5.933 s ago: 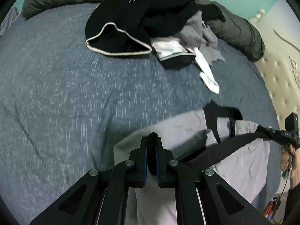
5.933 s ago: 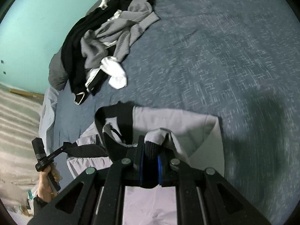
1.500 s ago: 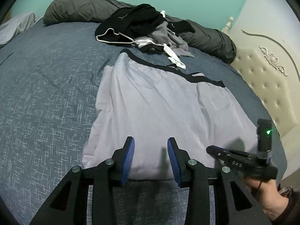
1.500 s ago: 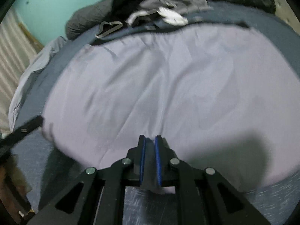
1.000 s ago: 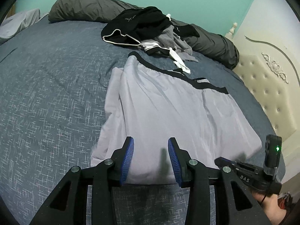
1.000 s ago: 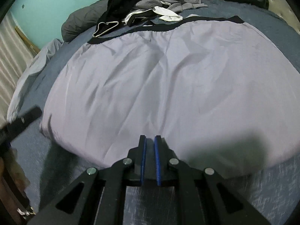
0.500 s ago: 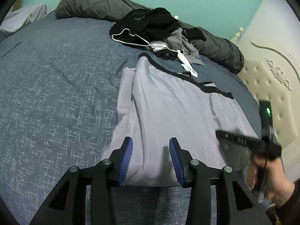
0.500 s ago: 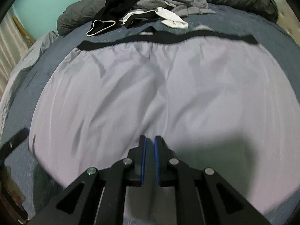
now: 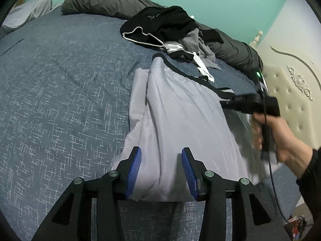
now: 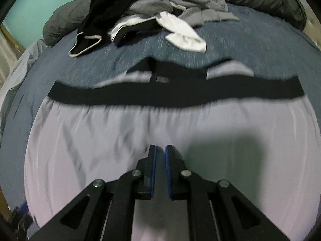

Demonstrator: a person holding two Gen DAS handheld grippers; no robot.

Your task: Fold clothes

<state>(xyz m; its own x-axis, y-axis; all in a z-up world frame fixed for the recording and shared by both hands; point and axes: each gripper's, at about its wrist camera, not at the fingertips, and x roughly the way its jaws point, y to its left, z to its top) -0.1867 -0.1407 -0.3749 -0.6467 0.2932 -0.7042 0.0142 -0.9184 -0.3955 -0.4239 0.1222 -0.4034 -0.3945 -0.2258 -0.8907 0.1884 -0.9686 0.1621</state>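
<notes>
Light grey shorts (image 9: 180,120) with a black waistband (image 10: 176,96) lie spread on the blue bed cover (image 9: 60,100). My left gripper (image 9: 160,160) is open just above the near hem, with cloth showing between its blue pads (image 9: 134,170). In the left wrist view my right gripper (image 9: 226,103) is blurred, held by a hand (image 9: 284,140) above the shorts' right side, with grey cloth trailing under it. In its own view the right gripper (image 10: 160,154) is shut on a fold of the grey cloth, close to the waistband.
A pile of black, grey and white clothes (image 9: 170,28) lies beyond the waistband, with a white sock (image 10: 184,34) nearest. A dark grey duvet (image 9: 100,2) runs along the far edge. A cream tufted headboard (image 9: 291,92) stands at the right.
The right gripper has swept forward over the shorts toward the waistband, drawing the near right hem with it. The left gripper stays open at the near hem.
</notes>
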